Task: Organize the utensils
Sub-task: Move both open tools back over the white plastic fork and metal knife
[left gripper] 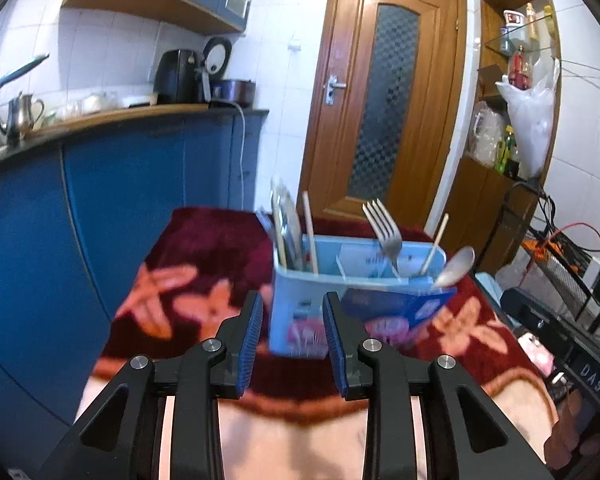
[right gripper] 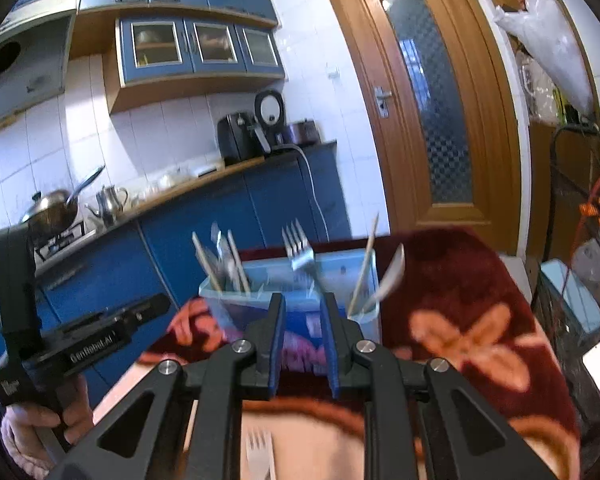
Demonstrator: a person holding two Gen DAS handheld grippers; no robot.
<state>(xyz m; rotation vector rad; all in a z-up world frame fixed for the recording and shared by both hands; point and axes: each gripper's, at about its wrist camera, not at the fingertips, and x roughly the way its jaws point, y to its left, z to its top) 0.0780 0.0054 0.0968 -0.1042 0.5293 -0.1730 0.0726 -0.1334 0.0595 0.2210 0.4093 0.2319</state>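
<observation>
right wrist view is showing both grippers' fingers [right gripper: 277, 334] parted, pinching nothing; fork [right gripper: 260, 454] lying beneath them, risking being overlooked.

We're looking at a home kitchen here: blue base cabinets [right gripper: 236, 216] are running under a wooden countertop [left gripper: 140, 114], with glass-fronted wall cupboards [right gripper: 200, 46] hanging against white tiles [right gripper: 148, 140]. We're spotting a wok [right gripper: 52, 210] sitting on the stove, a metal teapot [left gripper: 22, 114] and an air fryer [right gripper: 236, 138] standing beside a wooden door [left gripper: 384, 96].
</observation>
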